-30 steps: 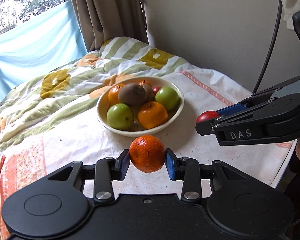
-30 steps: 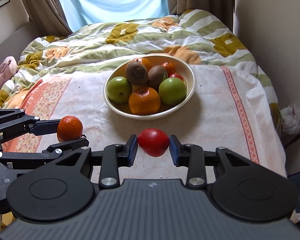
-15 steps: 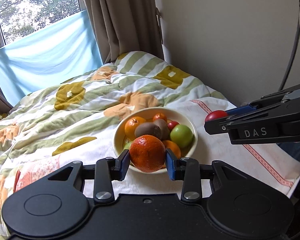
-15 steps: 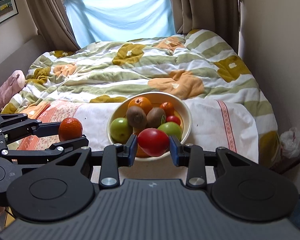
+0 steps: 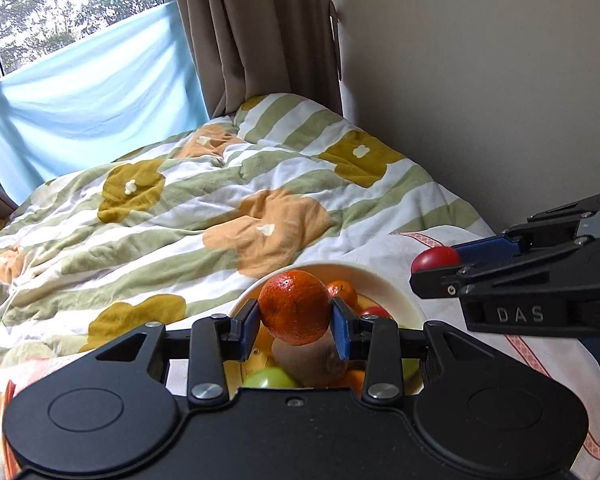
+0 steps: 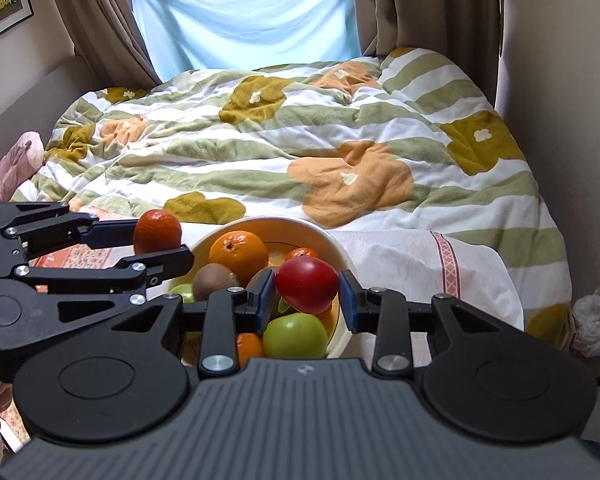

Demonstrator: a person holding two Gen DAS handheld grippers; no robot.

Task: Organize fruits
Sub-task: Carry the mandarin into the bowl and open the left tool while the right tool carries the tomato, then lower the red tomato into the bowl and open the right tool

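Note:
My left gripper (image 5: 294,330) is shut on a dark orange (image 5: 294,307), held in the air over the near-left part of the cream bowl (image 5: 396,286). My right gripper (image 6: 307,294) is shut on a red tomato (image 6: 307,289), held over the bowl (image 6: 336,246) near its right side. In the bowl lie several fruits: an orange (image 6: 239,255), a kiwi (image 6: 213,281) and a green apple (image 6: 295,335). From the right wrist view the left gripper (image 6: 158,242) shows at the left with its orange (image 6: 157,231). The left wrist view shows the tomato (image 5: 434,260) in the right gripper (image 5: 440,262).
The bowl stands on a white cloth with a pink border (image 6: 446,258) laid over a bed. A striped, flowered quilt (image 6: 300,140) covers the bed beyond. The wall (image 5: 480,80) runs along the right, curtains (image 5: 256,32) and a blue sheet (image 6: 244,16) hang behind. A white bag (image 6: 592,320) lies beside the bed.
Both grippers have travelled forward and slightly up with their fruit, from short of the bowl to above it. The bowl now lies under the fingers and partly behind the gripper bodies.

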